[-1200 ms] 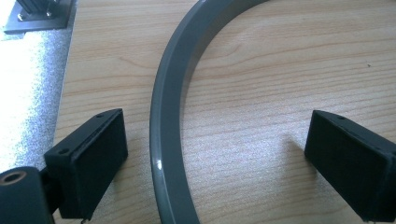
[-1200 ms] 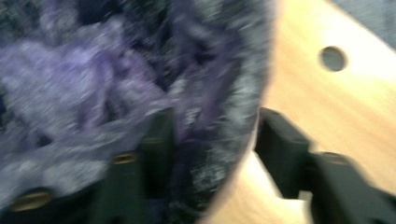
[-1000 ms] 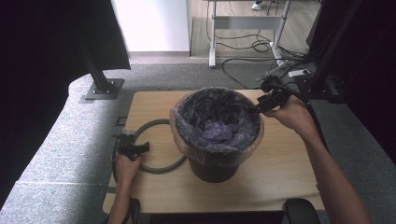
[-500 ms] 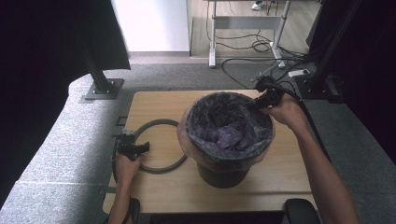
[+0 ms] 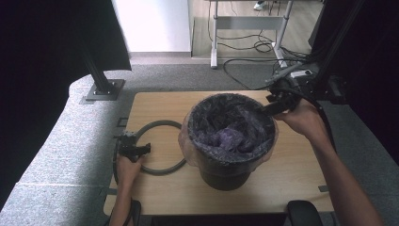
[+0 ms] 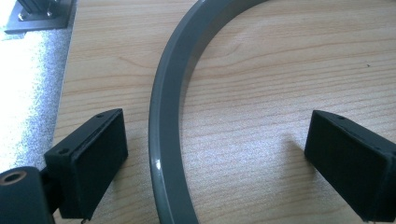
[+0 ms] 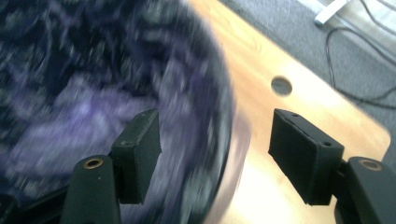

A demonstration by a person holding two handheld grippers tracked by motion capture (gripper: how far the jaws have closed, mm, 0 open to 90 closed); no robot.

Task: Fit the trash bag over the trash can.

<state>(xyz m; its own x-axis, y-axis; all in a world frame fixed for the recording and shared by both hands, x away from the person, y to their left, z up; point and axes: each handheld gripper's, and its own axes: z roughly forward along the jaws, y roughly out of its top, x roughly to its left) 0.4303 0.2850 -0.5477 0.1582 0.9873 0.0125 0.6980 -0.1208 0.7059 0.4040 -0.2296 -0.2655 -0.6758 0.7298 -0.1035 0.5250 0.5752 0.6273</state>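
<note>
Straddling blurred bin rim [image 7: 219, 140], right tool [image 7: 215, 154] just reopened, unclenched; left tool [image 6: 215, 158] released astride half-cropped ring [image 6: 168, 140].

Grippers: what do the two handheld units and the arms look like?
Left gripper: two black, flat rectangular jaw pads with small screw holes on black bodies with brass-ringed holes. Right gripper: same build; a black cable trails from it in the high view. Forearms bare, no sleeves in frame.

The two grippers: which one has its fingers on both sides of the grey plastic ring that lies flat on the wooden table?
The left gripper, beside the table's near left edge. Its open fingers straddle the grey plastic ring; the right gripper is at the black bin's rim.
</note>
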